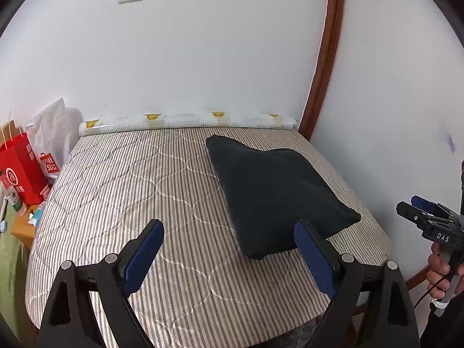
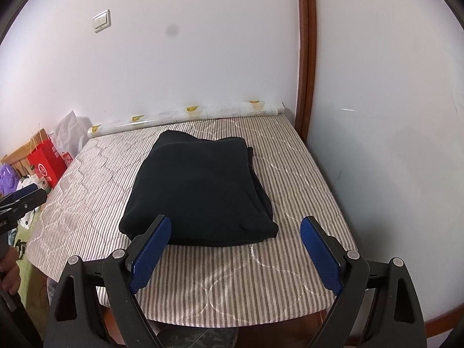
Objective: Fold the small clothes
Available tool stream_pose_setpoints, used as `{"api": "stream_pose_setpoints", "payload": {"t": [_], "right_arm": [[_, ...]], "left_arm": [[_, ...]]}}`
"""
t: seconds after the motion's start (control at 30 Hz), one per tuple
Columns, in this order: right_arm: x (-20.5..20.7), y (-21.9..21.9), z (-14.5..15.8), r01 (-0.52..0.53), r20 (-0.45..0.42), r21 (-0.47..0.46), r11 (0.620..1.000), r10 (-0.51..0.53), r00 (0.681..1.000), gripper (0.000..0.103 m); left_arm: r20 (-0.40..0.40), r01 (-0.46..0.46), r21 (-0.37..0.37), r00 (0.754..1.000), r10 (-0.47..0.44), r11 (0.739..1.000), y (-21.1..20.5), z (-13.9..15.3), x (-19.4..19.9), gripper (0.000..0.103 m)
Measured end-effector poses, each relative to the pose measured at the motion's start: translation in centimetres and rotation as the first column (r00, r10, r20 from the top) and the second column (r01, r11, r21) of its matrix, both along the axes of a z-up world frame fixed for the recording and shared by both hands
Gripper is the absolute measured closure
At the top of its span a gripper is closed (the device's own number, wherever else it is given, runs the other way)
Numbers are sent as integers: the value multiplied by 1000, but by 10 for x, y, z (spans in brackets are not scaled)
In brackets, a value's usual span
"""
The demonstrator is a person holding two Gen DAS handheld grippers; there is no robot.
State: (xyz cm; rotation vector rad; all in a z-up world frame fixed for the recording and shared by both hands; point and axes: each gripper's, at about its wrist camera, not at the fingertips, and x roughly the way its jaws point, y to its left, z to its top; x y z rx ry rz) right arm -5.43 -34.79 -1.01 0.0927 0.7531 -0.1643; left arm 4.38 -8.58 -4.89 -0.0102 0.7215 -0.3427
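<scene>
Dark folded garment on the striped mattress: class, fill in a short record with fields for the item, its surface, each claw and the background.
item: dark navy fabric garment, folded into a thick bundle
surface: grey-and-white striped quilted mattress
left claw: open, above the mattress, holding nothing
right claw: open, in front of the garment, empty
background: long white printed paper roll along the wall; red paper bag at left

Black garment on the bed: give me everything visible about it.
The black garment is folded into a thick, roughly rectangular stack of several layers, whose edges show along its right side. The fabric looks soft, matte and fleece-like, with no print visible. It lies flat on the striped quilted mattress, right of centre and toward the near edge. Nothing else touches it: the left gripper and right gripper both hover open just short of it.
</scene>
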Motion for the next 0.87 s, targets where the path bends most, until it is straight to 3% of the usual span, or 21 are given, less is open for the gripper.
{"api": "stream_pose_setpoints", "payload": {"t": [0.87], "right_arm": [[-4, 0, -3, -16, -8, 27, 1000, 16, 1000, 13]], "left_arm": [[-1, -4, 1, 1000, 4, 1000, 2, -2, 0, 12]]}}
